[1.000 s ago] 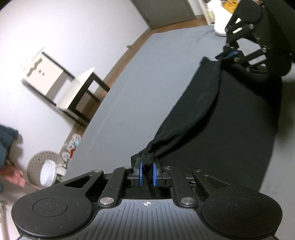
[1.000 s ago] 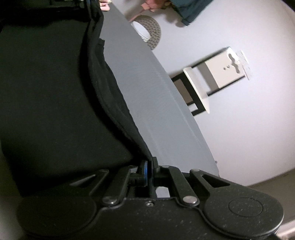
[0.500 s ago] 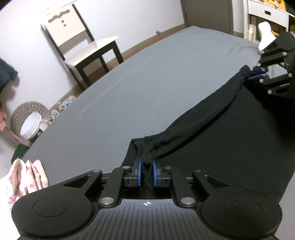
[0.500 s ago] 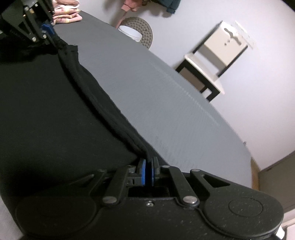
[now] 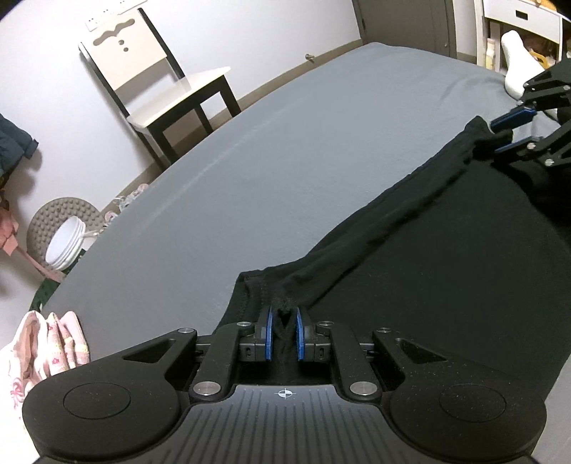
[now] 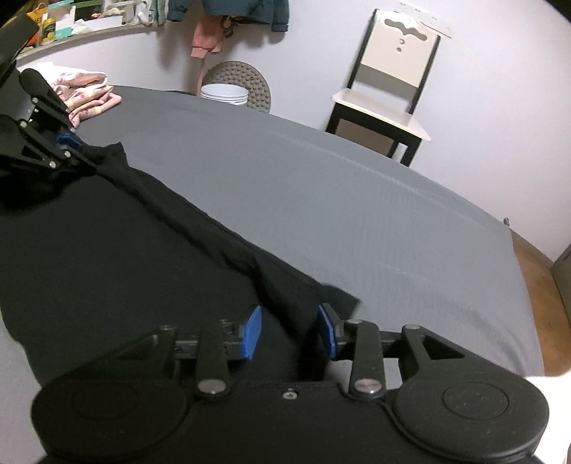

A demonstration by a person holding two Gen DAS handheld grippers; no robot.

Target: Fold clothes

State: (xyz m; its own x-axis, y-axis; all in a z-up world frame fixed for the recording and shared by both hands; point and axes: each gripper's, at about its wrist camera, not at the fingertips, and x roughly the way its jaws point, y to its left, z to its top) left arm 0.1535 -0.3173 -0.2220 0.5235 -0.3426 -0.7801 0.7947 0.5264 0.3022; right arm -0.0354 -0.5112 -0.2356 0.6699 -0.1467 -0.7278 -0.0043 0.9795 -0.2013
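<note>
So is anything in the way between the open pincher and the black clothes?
No, nothing visible. The right gripper is open, and the black garment lies right between its blue fingers on the gray bed. The left gripper is shut on the other corner.

The black garment [image 5: 446, 271] runs off the left wrist view's edge at 3 o'clock, its near part hidden under the left gripper [image 5: 283, 330], so its full shape cannot be told. The right gripper [image 5: 514, 130] is cut off at 2 o'clock there. In the right wrist view the garment's corner at 4 o'clock is blurred, and the folded pink clothes [image 6: 85, 94] at 10 o'clock sit partly behind the other gripper's body. The shelf clutter [image 6: 53, 21] at 11 o'clock is too small to identify
</note>
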